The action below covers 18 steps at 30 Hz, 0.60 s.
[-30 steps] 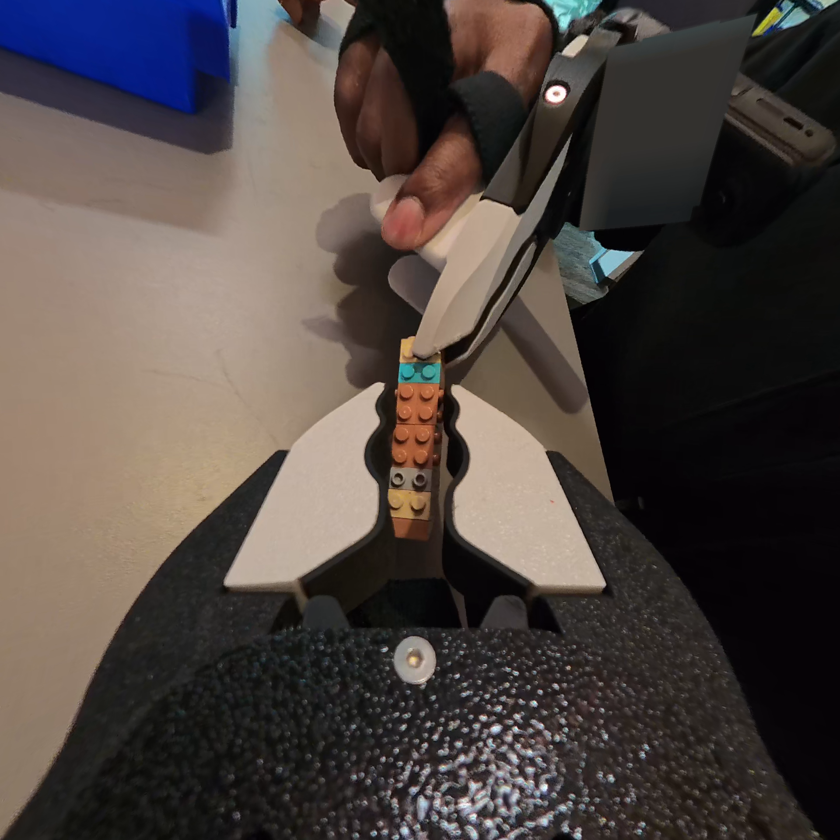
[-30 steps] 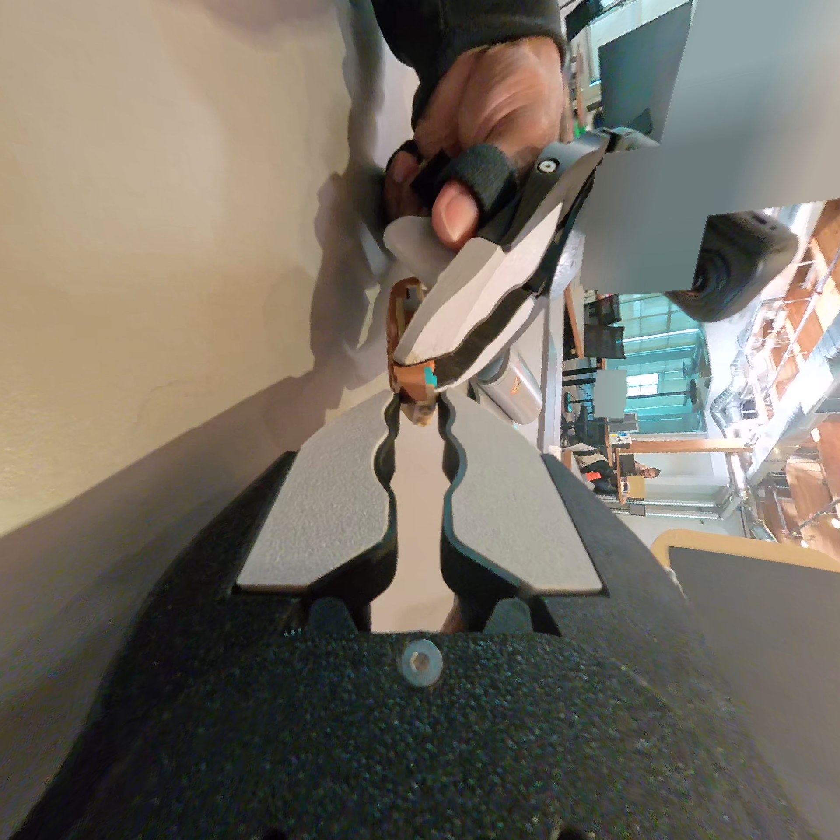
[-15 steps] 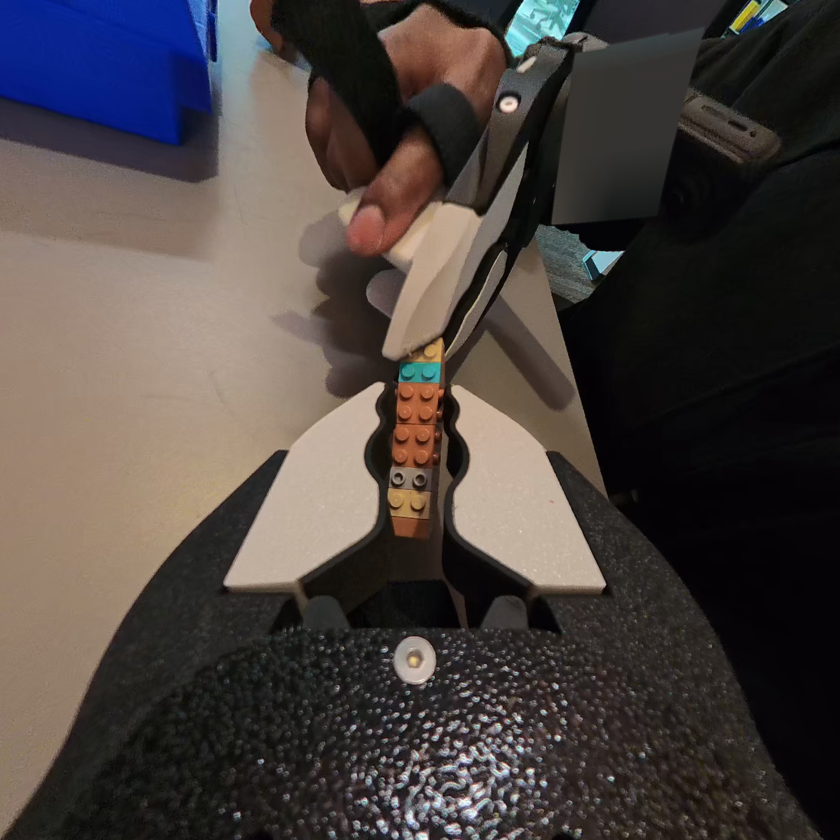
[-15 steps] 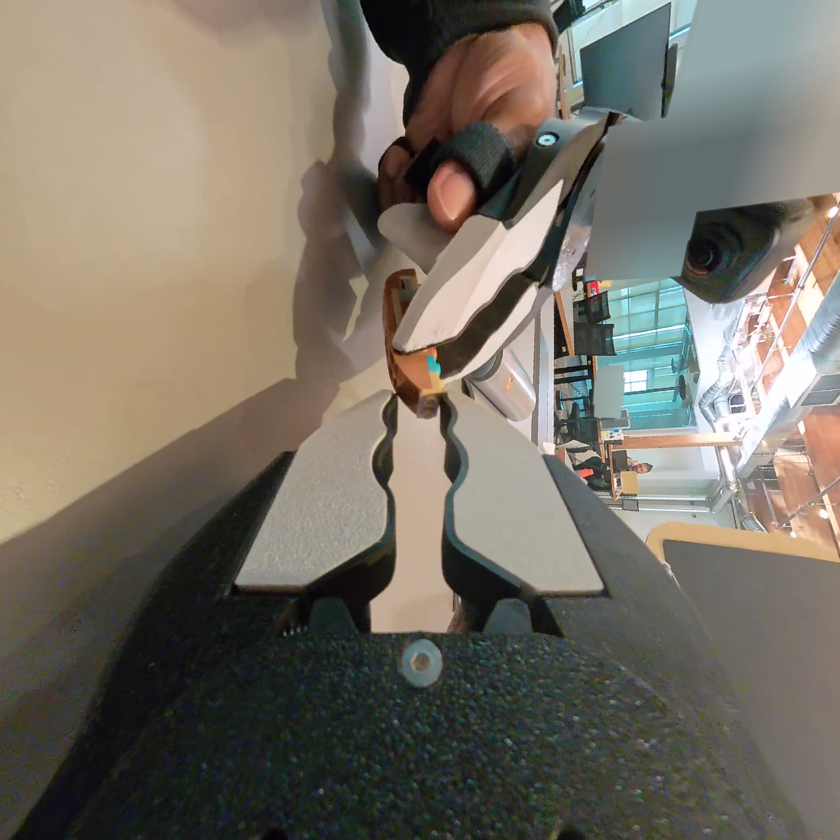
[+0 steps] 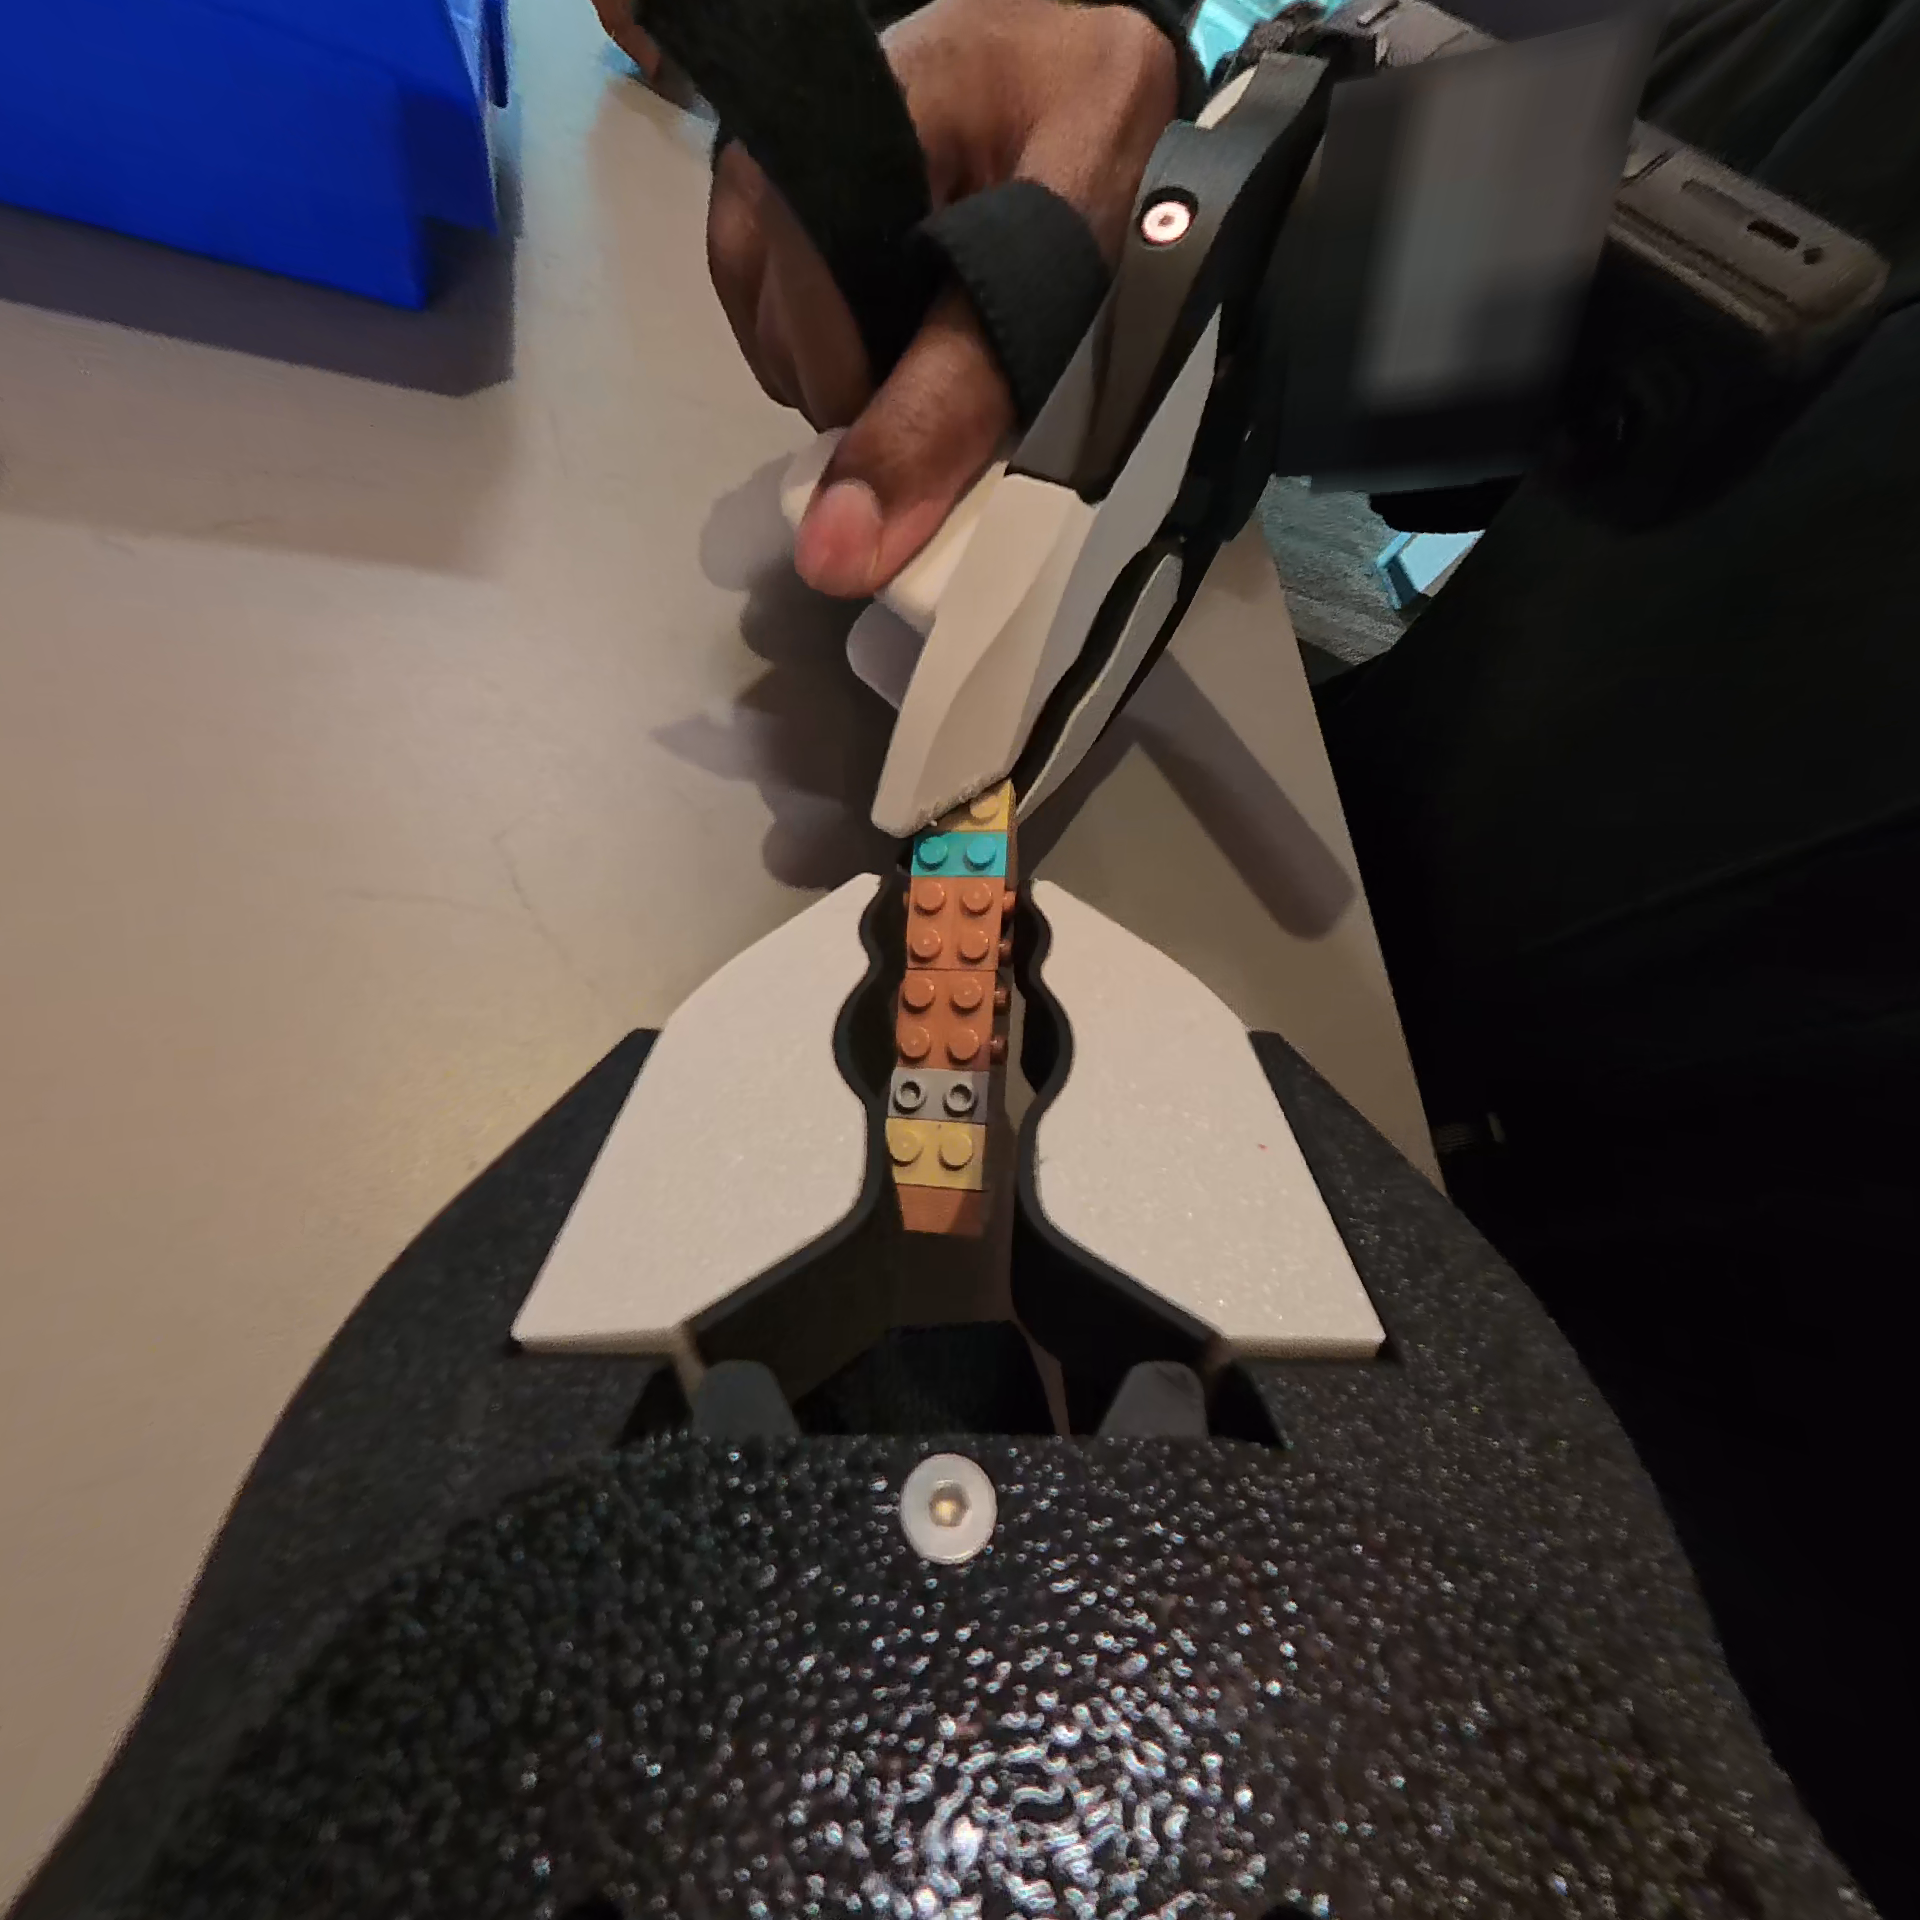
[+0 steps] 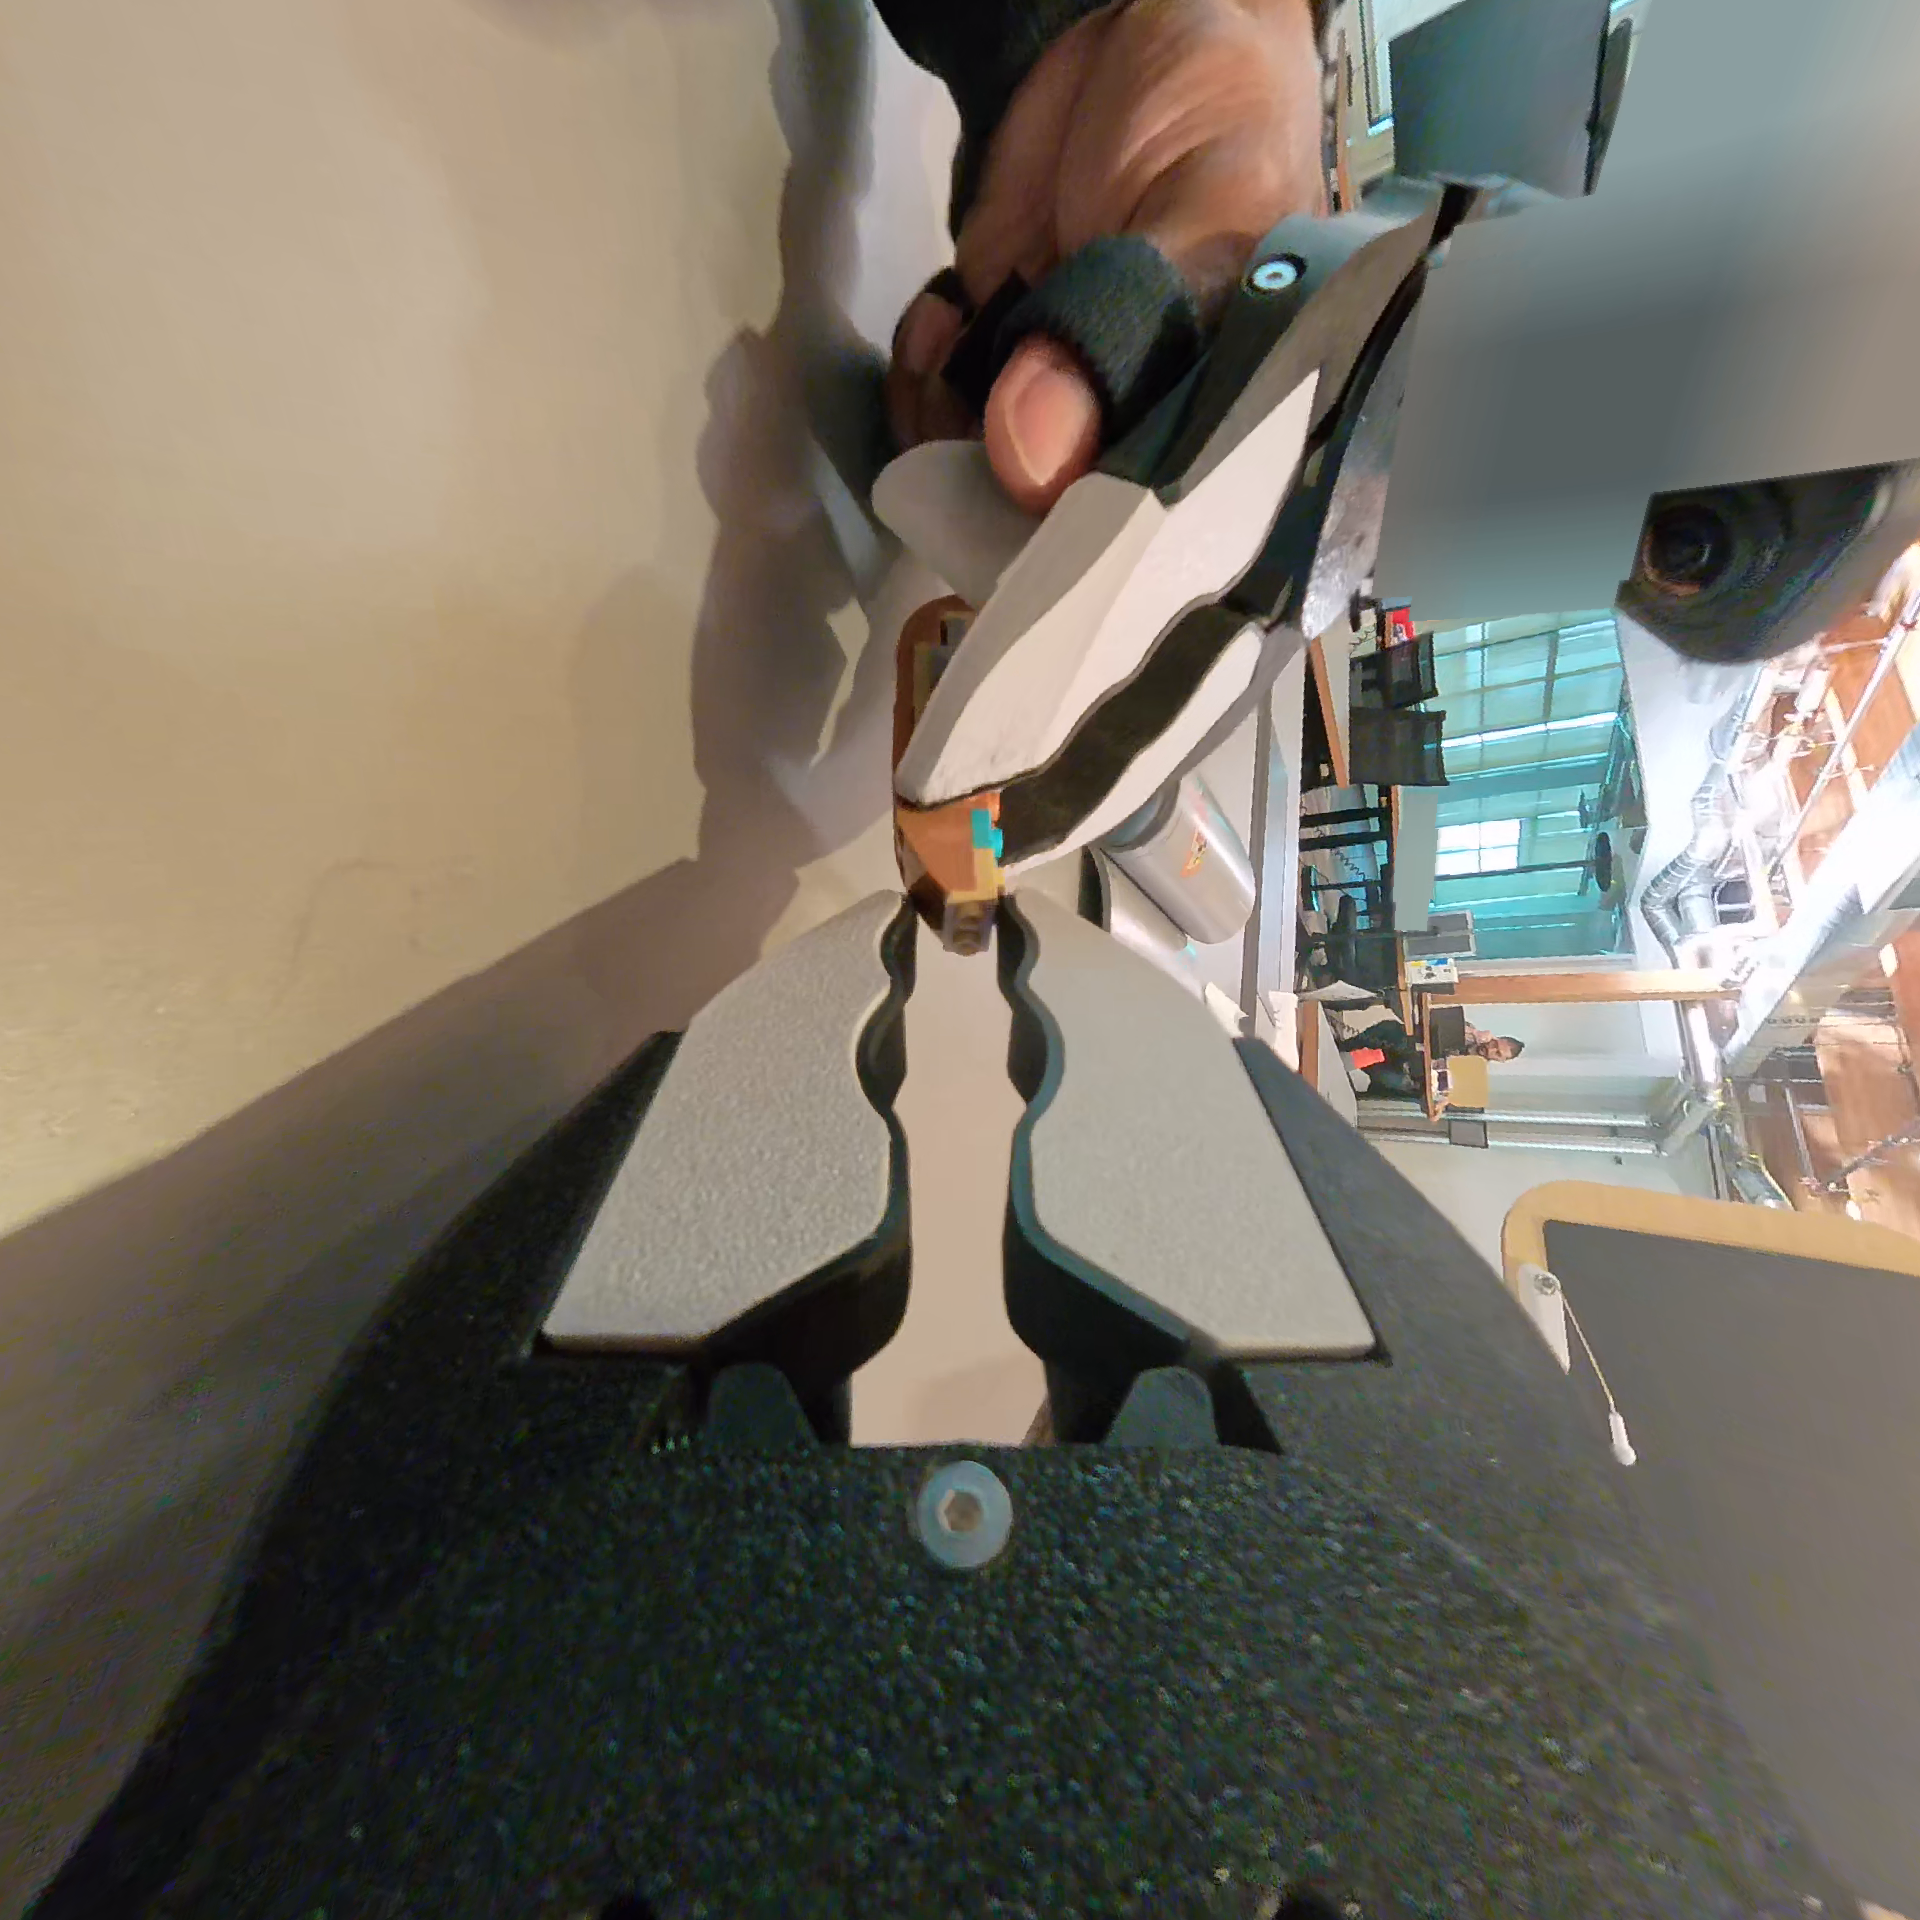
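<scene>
My left gripper [image 5: 956,888] is shut on a bar of small bricks [image 5: 945,997], which lies lengthwise between its pads above the table. From near to far the bricks are tan, grey, two orange-brown, teal and tan. The far tan brick [image 5: 992,810] sticks out past the fingertips. My right gripper [image 5: 966,805] comes down from the upper right, and its fingertips close on that far end. In the right wrist view the bar's end [image 6: 966,894] sits between the right gripper's [image 6: 953,904] tips, with the left gripper's fingers [image 6: 997,707] clamped around the bar behind it. A hand holds each gripper.
A blue bin [image 5: 229,135] stands at the far left of the beige table [image 5: 312,831]. The table's edge [image 5: 1340,831] runs close on the right, with dark clothing beyond it. The right wrist view shows a room with desks and a dark board [image 6: 1714,1403]. The grippers are tip to tip, or close to it.
The left gripper keeps its hold on the bar unchanged. The right gripper shifted a little at the bar's far end, and its tips eased apart slightly, then closed again on the end brick.
</scene>
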Available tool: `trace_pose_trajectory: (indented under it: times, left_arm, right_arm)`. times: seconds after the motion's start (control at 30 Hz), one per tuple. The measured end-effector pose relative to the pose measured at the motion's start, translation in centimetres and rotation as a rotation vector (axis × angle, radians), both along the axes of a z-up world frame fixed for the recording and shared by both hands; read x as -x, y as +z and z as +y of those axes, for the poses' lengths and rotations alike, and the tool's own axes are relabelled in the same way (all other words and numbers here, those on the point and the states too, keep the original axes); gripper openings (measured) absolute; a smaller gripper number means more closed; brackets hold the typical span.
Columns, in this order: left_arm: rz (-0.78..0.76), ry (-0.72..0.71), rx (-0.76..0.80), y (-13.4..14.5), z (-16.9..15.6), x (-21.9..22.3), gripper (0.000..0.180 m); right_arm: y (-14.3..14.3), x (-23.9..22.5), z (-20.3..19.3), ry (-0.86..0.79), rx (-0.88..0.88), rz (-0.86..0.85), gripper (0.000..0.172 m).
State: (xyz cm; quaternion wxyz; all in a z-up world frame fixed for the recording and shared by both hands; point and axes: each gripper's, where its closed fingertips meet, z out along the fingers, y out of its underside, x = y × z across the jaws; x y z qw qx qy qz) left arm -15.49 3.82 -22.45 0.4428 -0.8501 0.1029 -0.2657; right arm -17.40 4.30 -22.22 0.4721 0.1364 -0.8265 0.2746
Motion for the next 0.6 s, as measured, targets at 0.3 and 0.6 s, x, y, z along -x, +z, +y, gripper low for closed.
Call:
trace_pose_trajectory:
  times: [0.3,0.6]
  left_arm:
    - [0.499,0.112,-0.173,0.8,0.8,3.7,0.02]
    - [1.053,0.242,-0.344,1.9,1.7,6.6,0.02]
  right_arm:
    - [-0.3,2.0,3.1,-0.232,0.212,-0.25,0.029]
    - [2.7,2.6,2.1,-0.352,0.922,-0.883,0.039]
